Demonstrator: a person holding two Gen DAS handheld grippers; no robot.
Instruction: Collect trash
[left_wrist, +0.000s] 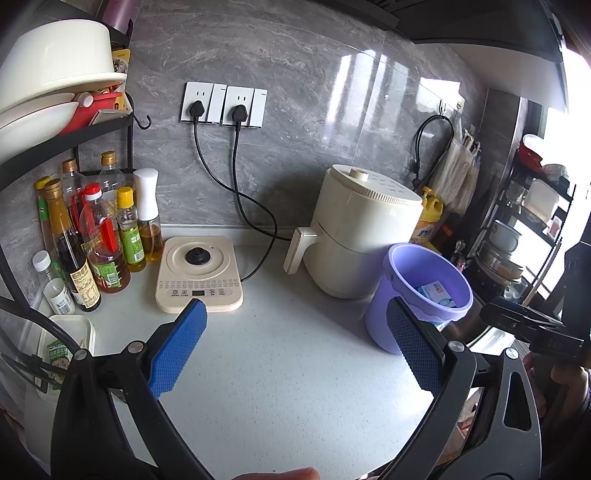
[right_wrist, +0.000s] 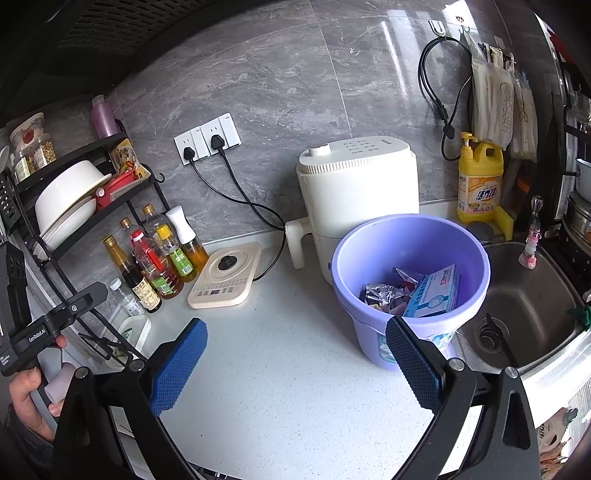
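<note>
A purple bin (right_wrist: 410, 258) stands on the white counter (right_wrist: 288, 369) beside the sink. Inside it lie a blue and white box (right_wrist: 434, 291) and crumpled foil wrappers (right_wrist: 382, 293). My right gripper (right_wrist: 295, 354) hovers open over the counter, its blue fingers (right_wrist: 179, 365) empty, the right one in front of the bin's lower wall. In the left wrist view the same bin (left_wrist: 421, 291) sits at the right with the box (left_wrist: 439, 293) showing. My left gripper (left_wrist: 295, 332) is open and empty above the bare counter (left_wrist: 288, 369).
A cream kettle base (left_wrist: 199, 273), a cream cooker (left_wrist: 362, 229) and oil bottles (left_wrist: 103, 240) line the back wall under a dish rack (left_wrist: 55, 81). A steel sink (right_wrist: 524, 310) lies right of the bin, with a yellow detergent bottle (right_wrist: 478, 181) behind.
</note>
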